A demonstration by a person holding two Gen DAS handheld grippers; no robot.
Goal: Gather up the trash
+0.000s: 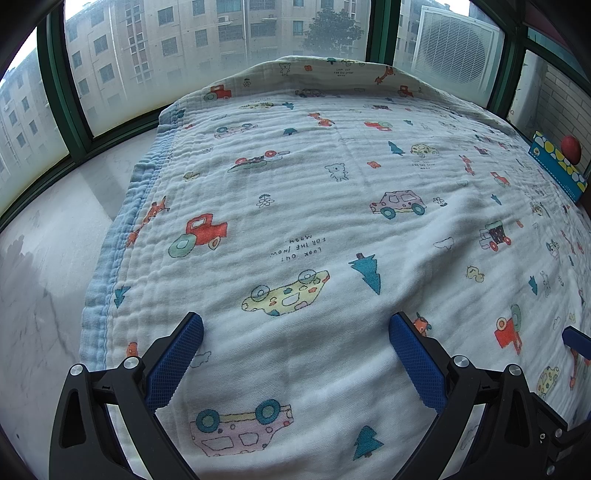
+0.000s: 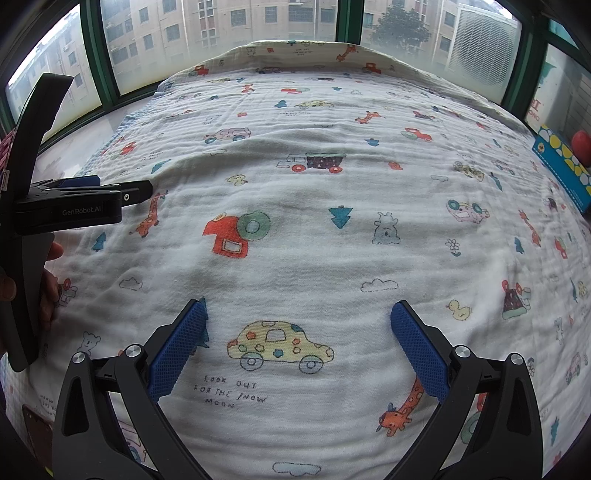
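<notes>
I'm looking at a home, bedroom-like: kids' cartoon-print blanket (image 1: 295, 206) spread by green-framed windows (image 1: 79, 110), apartment blocks (image 1: 207, 33) outside, AC outdoor unit (image 1: 456, 51), tissue box (image 1: 557, 166).

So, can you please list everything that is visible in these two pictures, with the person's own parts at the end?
blanket: one, white with printed cars, trees and animals, spread over the whole surface
box: one, blue with yellow and white dots, at the far right edge
ball: one, red, by the box; whether it touches it I cannot tell
windows: several panes, green frames, behind the blanket
trash: none visible
left gripper: one, black with blue pads, open, empty
right gripper: one, same colours, open, empty
hand: one, holding the left gripper
</notes>
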